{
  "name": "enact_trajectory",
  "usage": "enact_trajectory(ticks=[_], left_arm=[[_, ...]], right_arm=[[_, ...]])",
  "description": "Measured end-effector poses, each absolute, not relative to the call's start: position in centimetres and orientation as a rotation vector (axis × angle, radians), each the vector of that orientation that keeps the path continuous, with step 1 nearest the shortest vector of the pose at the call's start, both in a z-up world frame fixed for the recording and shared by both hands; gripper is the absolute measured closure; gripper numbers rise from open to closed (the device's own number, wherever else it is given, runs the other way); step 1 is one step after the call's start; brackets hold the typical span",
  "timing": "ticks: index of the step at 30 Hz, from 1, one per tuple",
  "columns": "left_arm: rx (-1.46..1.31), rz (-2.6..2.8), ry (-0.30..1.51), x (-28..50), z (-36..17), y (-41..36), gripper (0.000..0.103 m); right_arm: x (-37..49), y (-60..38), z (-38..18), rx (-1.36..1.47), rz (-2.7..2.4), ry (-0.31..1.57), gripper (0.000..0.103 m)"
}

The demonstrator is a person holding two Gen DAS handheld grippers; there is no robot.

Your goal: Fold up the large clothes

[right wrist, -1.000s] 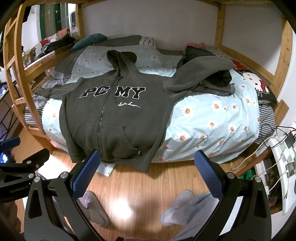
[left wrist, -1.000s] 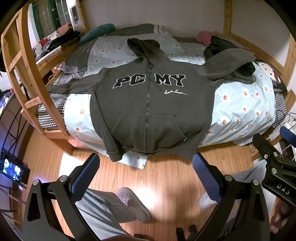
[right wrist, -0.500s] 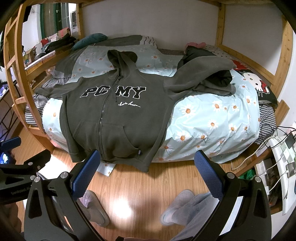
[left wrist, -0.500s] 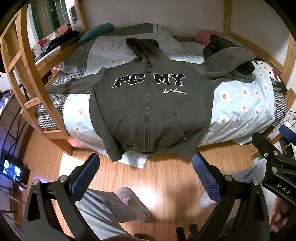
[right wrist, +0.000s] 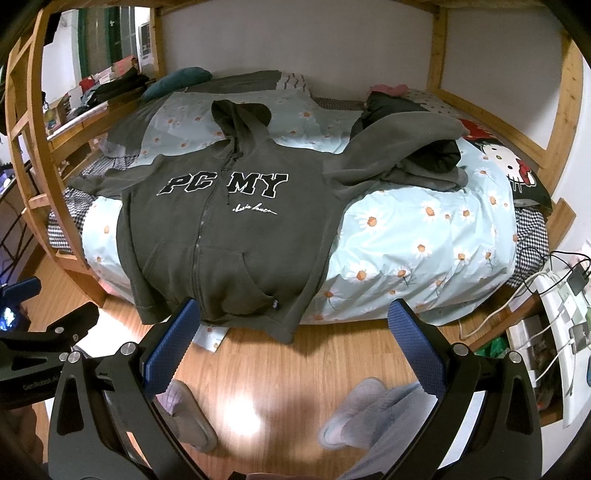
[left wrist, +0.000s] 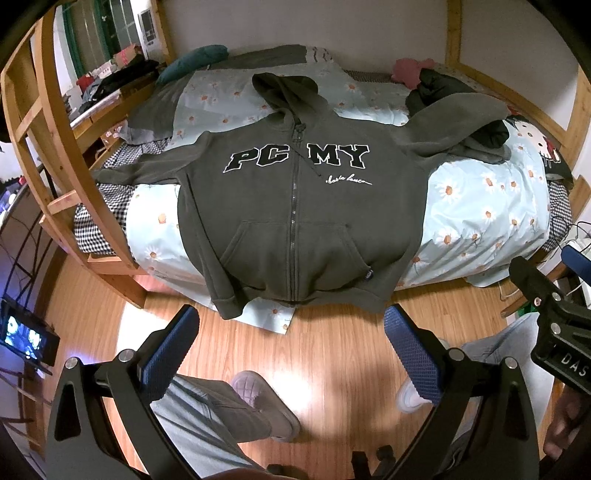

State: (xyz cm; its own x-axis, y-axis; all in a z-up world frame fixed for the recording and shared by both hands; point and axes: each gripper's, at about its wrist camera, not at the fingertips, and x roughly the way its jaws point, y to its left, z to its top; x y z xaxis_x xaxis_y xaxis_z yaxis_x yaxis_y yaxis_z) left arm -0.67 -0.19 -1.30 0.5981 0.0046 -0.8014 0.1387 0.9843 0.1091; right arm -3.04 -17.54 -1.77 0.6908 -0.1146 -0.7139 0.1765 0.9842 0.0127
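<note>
A dark grey zip-up hoodie (left wrist: 295,206) lies face up and spread flat on the bed (left wrist: 480,206), zipped shut, with black "PC MY" letters outlined in white across the chest. Its hood points toward the far edge, its hem hangs over the near edge, one sleeve stretches toward the left edge, the other drapes over a pile of dark clothes (left wrist: 461,107).

You stand on a glossy wooden floor (left wrist: 332,354) that throws back a bright patch of light at lower centre. A wooden bunk frame (right wrist: 565,103) rings the bed against a plain pale wall (right wrist: 295,40). At upper left, a green-framed window (left wrist: 96,33) sits above a cluttered desk (left wrist: 99,92).
</note>
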Motion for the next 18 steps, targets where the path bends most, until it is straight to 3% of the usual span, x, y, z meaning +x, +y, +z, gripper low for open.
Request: enact_trajectory(ticks=[18], left_arm=[[0.165,-0.075,0.927,-0.66,-1.54,0.00,0.005]], right_arm=[[-3.15,-17.57,-1.70,0.079,-0.166,0.796,0.003]])
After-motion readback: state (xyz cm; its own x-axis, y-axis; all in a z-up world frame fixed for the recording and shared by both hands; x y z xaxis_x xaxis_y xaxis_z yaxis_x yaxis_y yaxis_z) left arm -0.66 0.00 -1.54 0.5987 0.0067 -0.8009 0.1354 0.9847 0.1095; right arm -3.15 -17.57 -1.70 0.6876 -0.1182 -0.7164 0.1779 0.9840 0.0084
